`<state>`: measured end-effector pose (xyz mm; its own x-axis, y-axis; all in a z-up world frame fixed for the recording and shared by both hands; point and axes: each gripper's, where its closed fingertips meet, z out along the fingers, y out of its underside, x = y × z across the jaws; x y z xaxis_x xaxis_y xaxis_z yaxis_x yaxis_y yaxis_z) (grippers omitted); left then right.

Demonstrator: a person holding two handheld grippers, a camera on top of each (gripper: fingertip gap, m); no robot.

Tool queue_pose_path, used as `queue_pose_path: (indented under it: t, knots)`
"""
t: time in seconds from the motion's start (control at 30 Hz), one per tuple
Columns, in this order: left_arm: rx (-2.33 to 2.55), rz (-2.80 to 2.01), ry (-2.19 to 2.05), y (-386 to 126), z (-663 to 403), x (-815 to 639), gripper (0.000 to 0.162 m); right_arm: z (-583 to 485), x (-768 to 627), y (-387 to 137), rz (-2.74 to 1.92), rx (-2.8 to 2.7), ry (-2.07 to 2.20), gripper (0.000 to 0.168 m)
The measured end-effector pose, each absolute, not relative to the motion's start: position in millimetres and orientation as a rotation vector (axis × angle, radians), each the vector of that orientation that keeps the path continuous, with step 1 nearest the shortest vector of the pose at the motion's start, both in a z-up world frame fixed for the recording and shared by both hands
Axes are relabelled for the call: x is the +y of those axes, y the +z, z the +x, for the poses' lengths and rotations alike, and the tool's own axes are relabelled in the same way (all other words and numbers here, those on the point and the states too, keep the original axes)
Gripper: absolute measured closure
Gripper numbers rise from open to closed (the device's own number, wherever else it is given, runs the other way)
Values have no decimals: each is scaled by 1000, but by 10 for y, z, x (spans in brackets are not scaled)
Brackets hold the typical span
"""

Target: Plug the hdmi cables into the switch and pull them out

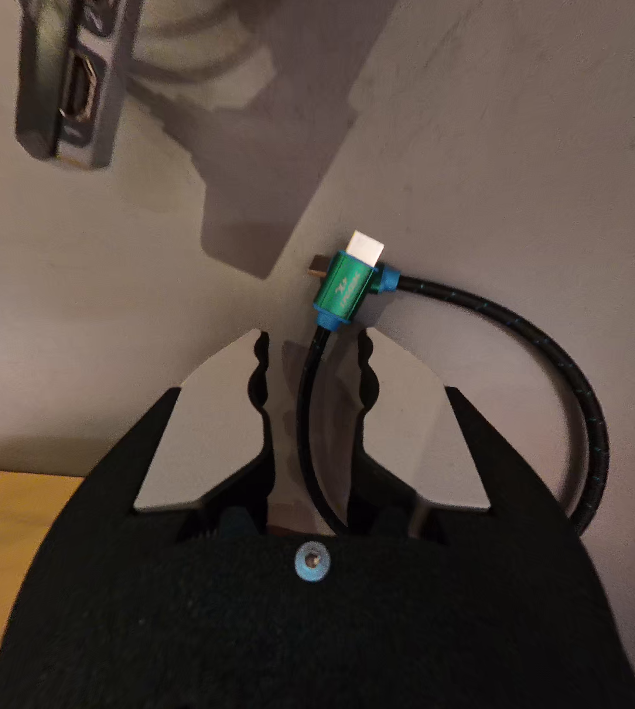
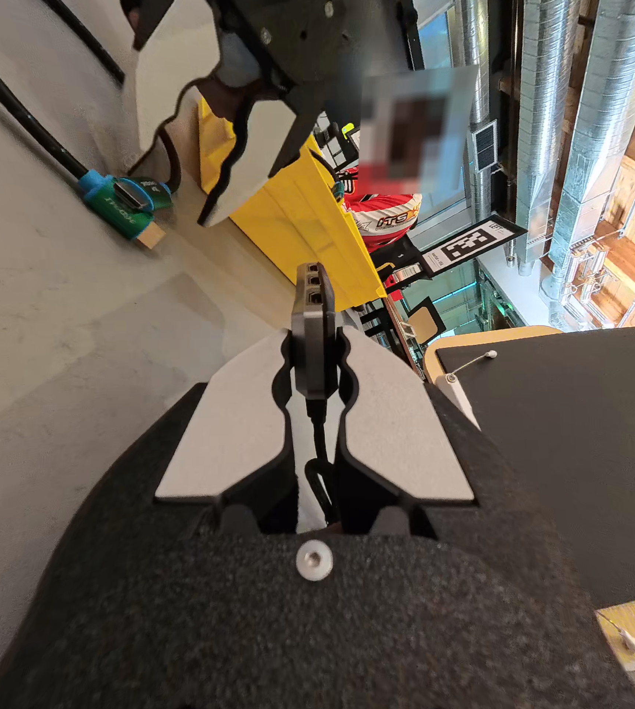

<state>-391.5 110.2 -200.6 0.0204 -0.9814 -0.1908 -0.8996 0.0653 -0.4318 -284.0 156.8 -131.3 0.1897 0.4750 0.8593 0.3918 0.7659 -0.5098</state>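
HDMI plug point(image 1: 342, 284) lies just ahead of the open left gripper point(image 1: 312, 341), unplugged on the counter point(image 1: 500, 153).
Its long axis runs along the fingers; the switch point(image 2: 314, 330), clamped in the right gripper point(image 2: 314, 345), hangs up-left, well apart.

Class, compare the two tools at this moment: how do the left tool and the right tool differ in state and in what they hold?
The left tool is open and holds nothing, while the right tool is shut on the switch. The left tool's fingers straddle the black cable just behind the green HDMI plug lying on the table, without gripping it; the right tool holds the switch raised off the table. Both have the same black, wavy-edged fingers.
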Motion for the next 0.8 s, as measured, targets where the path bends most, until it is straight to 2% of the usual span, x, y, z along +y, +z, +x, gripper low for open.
queue_pose_path:
  t: [0.1, 0.2, 0.43, 0.8]
  knots:
    - [1880, -1890, -245, -2083, -3977, 1111, 124, -2851, 1554, -1326, -757, -1430, 69, 149]
    - [1801, -1816, -319, -2039, -3959, 1121, 151, -2850, 1553, -1326, -759, -1431, 78, 149]
    - [1623, -1946, -530, -1932, -3972, 1072, 155, -2859, 1555, -1339, -759, -1436, 68, 149]
    - [1211, -2377, -383, -1656, -3635, 1083, 156, -3006, 1583, -1507, -774, -1492, -164, 149]
